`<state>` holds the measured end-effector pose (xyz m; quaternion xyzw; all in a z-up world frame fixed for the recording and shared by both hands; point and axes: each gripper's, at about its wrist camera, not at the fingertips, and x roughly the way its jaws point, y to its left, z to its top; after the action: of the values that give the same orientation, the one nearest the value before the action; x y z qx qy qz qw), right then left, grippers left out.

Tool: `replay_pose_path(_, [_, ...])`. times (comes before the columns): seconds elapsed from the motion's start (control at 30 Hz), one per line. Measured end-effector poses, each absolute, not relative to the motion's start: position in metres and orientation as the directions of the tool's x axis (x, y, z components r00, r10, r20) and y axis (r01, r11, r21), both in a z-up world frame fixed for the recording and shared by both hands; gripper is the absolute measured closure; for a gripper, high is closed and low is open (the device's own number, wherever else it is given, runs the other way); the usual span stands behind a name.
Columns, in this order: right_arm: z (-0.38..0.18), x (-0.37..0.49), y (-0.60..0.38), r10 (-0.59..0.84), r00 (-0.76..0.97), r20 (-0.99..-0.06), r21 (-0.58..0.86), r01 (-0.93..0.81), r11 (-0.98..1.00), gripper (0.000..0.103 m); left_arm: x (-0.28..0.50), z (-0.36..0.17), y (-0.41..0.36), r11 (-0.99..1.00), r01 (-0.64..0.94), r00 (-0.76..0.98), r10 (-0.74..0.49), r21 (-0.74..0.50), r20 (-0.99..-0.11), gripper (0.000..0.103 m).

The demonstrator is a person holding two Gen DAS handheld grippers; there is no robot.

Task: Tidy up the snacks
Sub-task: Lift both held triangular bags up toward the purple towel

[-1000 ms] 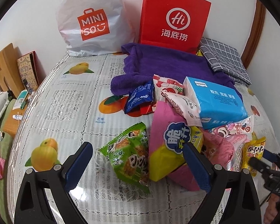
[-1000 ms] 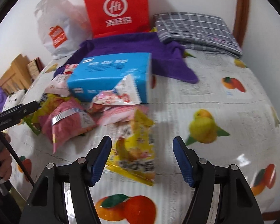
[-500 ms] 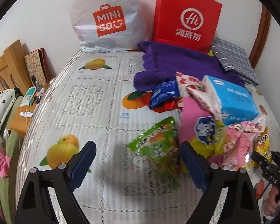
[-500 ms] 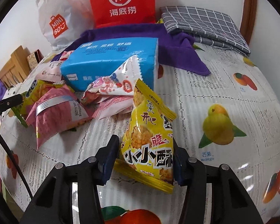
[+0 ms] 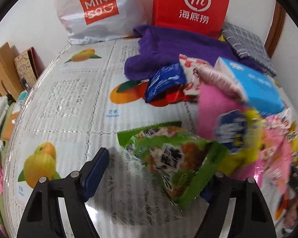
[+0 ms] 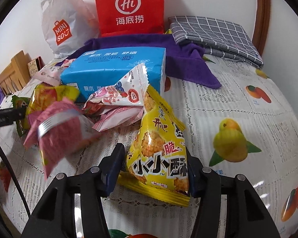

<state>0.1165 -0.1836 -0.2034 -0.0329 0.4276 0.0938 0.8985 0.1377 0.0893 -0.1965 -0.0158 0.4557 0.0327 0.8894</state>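
A heap of snack bags lies on a fruit-print cloth [image 5: 69,99]. My left gripper [image 5: 157,158] is closing around a green snack bag [image 5: 174,158]. The left pad [image 5: 97,168] stands clear of the bag, and the right pad is hidden behind it. A pink bag [image 5: 212,103] and a blue tissue pack [image 5: 254,87] lie just beyond. In the right wrist view, my right gripper [image 6: 154,154] holds a yellow snack bag [image 6: 159,138] upright between its pads, the jaws easing open slightly. A blurred pink bag [image 6: 63,130] lies to its left.
At the back stand a white MINISO bag [image 5: 97,10] and a red paper bag [image 5: 190,6]. In front of them lie a purple towel [image 5: 168,45] and a grey checked cloth [image 6: 214,33]. Wooden furniture [image 5: 2,69] borders the left edge.
My left gripper sank toward the green bag and its jaws narrowed around it. My right gripper shut on the yellow bag, which went from lying flat to standing upright.
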Motion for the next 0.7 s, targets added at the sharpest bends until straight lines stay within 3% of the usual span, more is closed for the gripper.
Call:
replay_pose_path(0.03, [-0.2034,0.1162,-0.1836,0.14,0.619,-0.773,0.02,-0.196,0.98,0.049,0.137,-0.1977,0.0873,0.997,-0.069,0.591,0.059,0.022,-0.805,0.029])
replay_pose_path(0.1, [-0.2034,0.1158,-0.183,0.136,0.622,-0.771,0.015,-0.197,0.98,0.049,0.1348,-0.1973,0.0888,0.996,-0.085,0.615,0.056,0.005,-0.786,0.041])
replay_pose_path(0.33, [-0.2044,0.115,-0.1848,0.147,0.626,-0.766,0.029,-0.195,0.98,0.049,0.1356,-0.1973,0.0931,0.995,-0.101,0.624,0.057,-0.008,-0.78,0.042])
replay_pose_path(0.53, [-0.2054,0.1163,-0.186,0.142,0.622,-0.77,0.028,-0.188,0.982,0.039,0.1359,-0.1975,0.0915,0.995,-0.1,0.623,0.055,-0.009,-0.78,0.042])
replay_pose_path(0.6, [-0.2063,0.1181,-0.1833,0.139,0.612,-0.779,0.015,-0.202,0.979,0.027,0.1361,-0.1978,0.0916,0.995,-0.101,0.623,0.054,-0.012,-0.781,0.042])
replay_pose_path(0.7, [-0.207,0.1187,-0.1818,0.126,0.61,-0.782,-0.001,-0.204,0.979,0.024,0.1359,-0.1978,0.0919,0.995,-0.101,0.623,0.052,-0.014,-0.781,0.042])
